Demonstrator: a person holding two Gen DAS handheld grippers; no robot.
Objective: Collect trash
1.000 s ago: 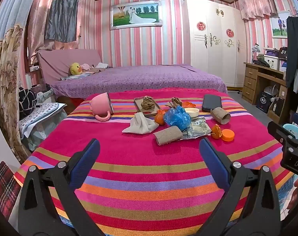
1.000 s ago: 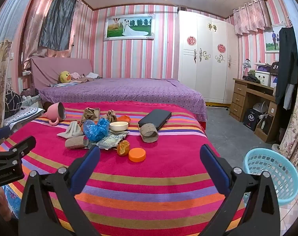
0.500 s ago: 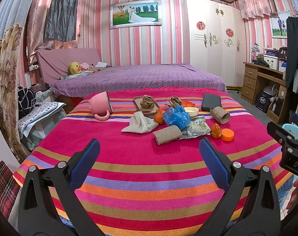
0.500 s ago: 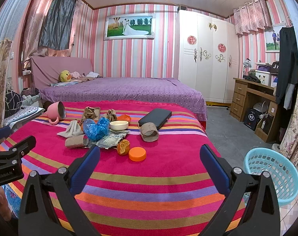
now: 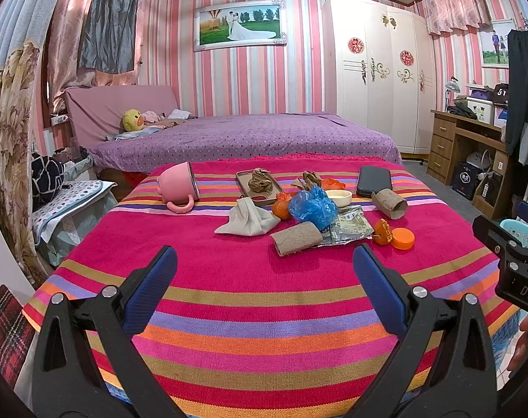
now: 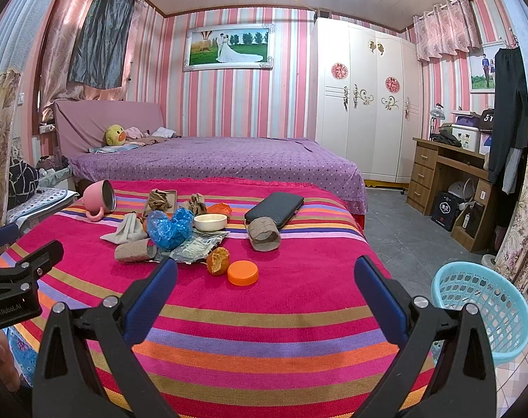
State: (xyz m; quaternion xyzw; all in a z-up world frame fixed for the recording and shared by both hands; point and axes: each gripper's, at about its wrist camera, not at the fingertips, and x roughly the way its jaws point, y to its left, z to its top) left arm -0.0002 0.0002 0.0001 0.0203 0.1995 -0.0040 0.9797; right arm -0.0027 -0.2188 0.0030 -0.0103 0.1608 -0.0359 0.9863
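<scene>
Both grippers, left gripper (image 5: 264, 271) and right gripper (image 6: 265, 280), hover with jaws spread wide and empty above the near edge of the striped cloth (image 5: 257, 299). Trash lies clustered toward the cloth's far edge: blue plastic bag (image 5: 312, 206), cardboard tube (image 5: 296, 239), foil wrapper (image 5: 351, 227), orange lid (image 5: 402, 238); a light-blue basket (image 6: 480, 310) stands on the floor off the cloth's right edge

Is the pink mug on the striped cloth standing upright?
No, the pink mug lies tipped on its side on the striped cloth, its open mouth facing sideways.

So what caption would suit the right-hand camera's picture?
Open right gripper hovers over a striped table strewn with trash, blue basket waiting on the floor.
</scene>
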